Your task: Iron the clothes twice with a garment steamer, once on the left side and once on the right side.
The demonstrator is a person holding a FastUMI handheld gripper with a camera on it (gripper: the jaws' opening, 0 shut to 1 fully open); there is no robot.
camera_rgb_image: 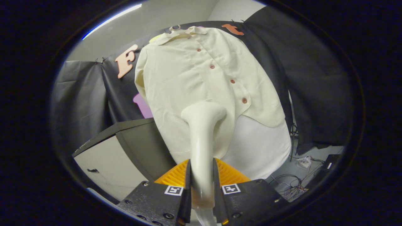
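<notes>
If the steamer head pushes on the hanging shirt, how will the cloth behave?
The shirt is probably floppy: it hangs in soft folds, so it may give way and swing. It looks thin and light. The claw is shut on the steamer, whose head is at the lower front.

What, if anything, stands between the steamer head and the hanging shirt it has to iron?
Nothing visible does. The gripper is shut on the steamer, whose head already lies against the lower front of the shirt, beside the button row.
</notes>
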